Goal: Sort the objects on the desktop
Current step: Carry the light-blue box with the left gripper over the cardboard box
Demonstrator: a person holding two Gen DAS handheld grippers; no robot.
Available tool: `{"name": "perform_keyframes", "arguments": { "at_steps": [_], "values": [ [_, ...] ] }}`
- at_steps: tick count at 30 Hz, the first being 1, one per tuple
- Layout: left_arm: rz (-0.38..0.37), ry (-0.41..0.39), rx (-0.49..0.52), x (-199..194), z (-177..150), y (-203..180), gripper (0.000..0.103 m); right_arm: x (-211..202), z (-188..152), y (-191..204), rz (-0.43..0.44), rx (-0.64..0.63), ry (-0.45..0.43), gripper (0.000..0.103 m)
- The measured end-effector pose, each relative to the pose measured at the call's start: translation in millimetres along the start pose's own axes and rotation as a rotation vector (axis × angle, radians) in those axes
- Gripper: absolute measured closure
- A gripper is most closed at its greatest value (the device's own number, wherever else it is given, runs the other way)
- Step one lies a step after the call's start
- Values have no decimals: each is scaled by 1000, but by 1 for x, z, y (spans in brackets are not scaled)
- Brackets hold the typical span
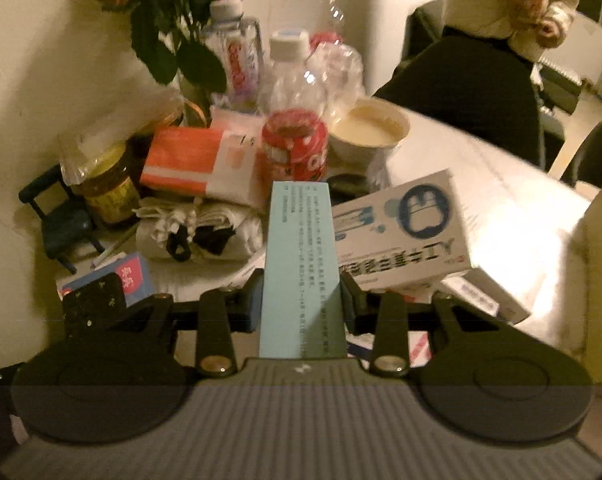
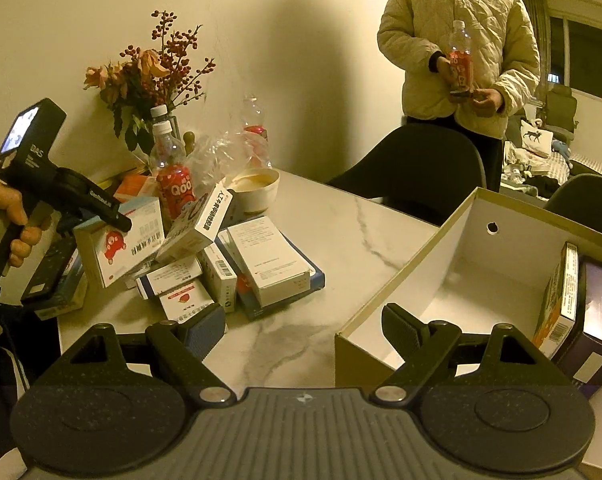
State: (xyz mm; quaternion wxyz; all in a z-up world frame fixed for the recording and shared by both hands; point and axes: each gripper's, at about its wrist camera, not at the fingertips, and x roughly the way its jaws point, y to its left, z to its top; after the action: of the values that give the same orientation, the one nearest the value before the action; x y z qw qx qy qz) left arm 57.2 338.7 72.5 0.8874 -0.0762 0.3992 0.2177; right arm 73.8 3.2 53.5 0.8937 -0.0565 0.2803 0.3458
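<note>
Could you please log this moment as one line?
left claw: shut on pale blue box | right claw: open, empty | cardboard box: open

Your surface is a white marble-look table [image 2: 341, 216] with grey veining, and it's crowded along the wall side. Back there you've got a vase of flowers [image 2: 149, 76], clear drink bottles, a red-labelled bottle [image 1: 295, 144] and a pale bowl [image 2: 257, 188] just beside it. In front sits a heap of small medicine boxes [image 2: 229, 268] (some stacked, some tilted on each other). Over at your far left: a glass jar [image 1: 109, 188], an orange-and-white packet [image 1: 197, 164], a bundle of white cloth [image 1: 205, 232] and a tiny dark chair [image 1: 61, 220]. An open cardboard box [image 2: 441, 264] rests on the table's near right, well apart from the heap.
</note>
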Motion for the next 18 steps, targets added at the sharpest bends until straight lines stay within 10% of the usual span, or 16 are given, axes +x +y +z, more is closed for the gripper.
{"name": "perform_keyframes", "arguments": {
  "at_steps": [18],
  "values": [
    [-104, -113, 104, -33, 7, -68, 67, -18, -3, -11, -27, 12, -27, 15]
  ]
}}
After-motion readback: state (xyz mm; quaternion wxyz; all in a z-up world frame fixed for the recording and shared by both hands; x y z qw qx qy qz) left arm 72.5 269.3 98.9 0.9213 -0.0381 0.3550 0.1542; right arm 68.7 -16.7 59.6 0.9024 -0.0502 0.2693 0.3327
